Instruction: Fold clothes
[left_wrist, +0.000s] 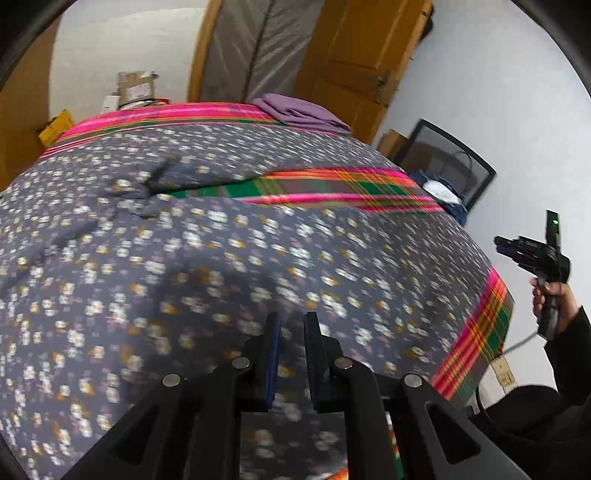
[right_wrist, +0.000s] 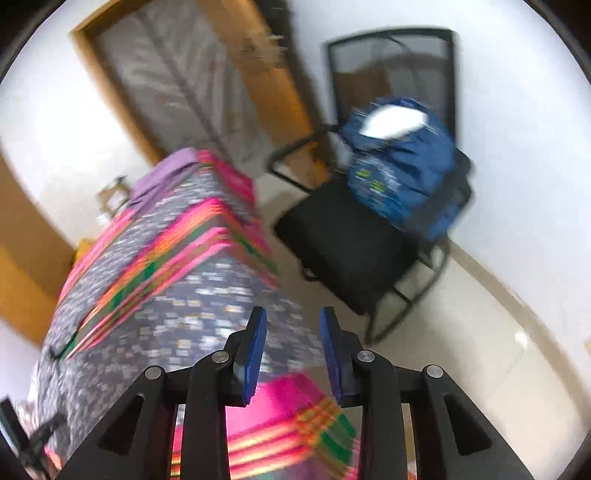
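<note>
The grey floral-print cotton garment (left_wrist: 229, 258) is lying spread across nearly the whole bed, reaching toward its near and right edges, presumably opened flat so its outline can be read before a fold is chosen. The pink, green and orange plaid bedcover (left_wrist: 332, 186) is showing beneath it in a strip near the middle and along the right edge. A folded purple cloth (left_wrist: 295, 110) is sitting at the far right corner of the bed, likely set aside as finished. A black mesh chair (right_wrist: 354, 251) is standing beside the bed, carrying a blue bag (right_wrist: 402, 173).

The left gripper (left_wrist: 292, 321) is hovering over the near part of the garment, jaws slightly parted with nothing gripped. The right gripper (right_wrist: 293, 317) is hanging above the right edge, jaws apart and empty.
</note>
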